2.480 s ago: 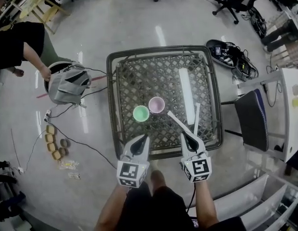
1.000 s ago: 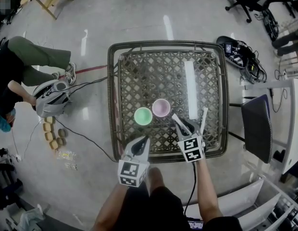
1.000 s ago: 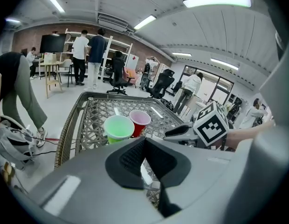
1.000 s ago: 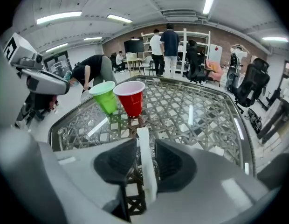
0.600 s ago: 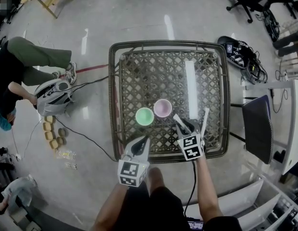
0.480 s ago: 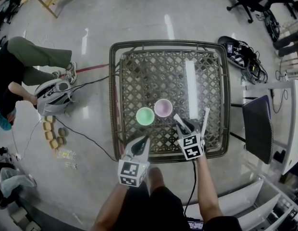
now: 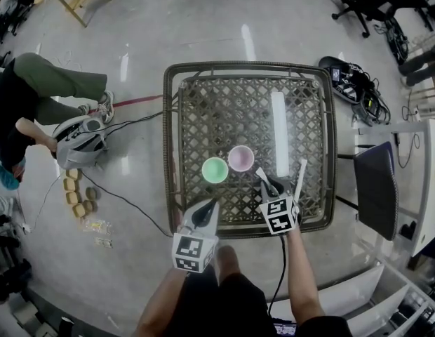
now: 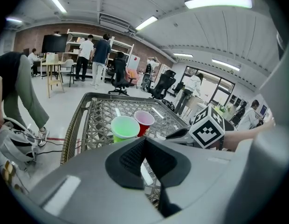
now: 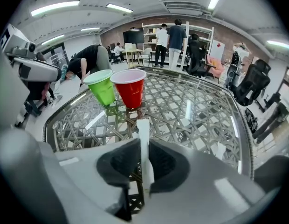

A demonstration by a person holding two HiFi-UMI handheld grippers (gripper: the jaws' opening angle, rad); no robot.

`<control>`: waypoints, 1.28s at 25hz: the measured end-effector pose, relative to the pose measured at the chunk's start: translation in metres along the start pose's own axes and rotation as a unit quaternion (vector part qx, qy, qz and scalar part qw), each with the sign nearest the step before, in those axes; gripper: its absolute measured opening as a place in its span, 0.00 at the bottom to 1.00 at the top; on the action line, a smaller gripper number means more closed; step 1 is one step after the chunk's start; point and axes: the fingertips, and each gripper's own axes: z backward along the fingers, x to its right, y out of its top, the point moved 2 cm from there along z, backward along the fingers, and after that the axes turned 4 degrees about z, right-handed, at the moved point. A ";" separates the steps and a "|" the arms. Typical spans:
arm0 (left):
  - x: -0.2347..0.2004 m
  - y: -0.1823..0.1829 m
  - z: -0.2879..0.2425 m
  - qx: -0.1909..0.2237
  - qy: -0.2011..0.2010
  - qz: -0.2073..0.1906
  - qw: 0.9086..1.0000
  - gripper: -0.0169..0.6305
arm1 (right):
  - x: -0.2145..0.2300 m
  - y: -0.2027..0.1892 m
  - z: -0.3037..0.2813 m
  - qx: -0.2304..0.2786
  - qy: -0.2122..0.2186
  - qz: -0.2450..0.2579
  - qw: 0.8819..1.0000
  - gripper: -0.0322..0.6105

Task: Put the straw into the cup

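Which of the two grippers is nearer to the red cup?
Right. The right gripper, jaws just closed onto a straw, is beside the red cup; the left gripper is farther back, behind the green cup.

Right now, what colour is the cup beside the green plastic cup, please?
Red cup; clearest in right gripper view.

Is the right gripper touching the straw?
Touching. The right gripper view shows the straw between the pads of the right gripper, both pressing its sides with no gap; the jaws have just been closing.
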 end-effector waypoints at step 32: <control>-0.019 0.033 0.045 0.035 0.009 -0.006 0.999 0.04 | -0.026 0.161 0.159 0.351 -0.059 -0.057 0.933 0.14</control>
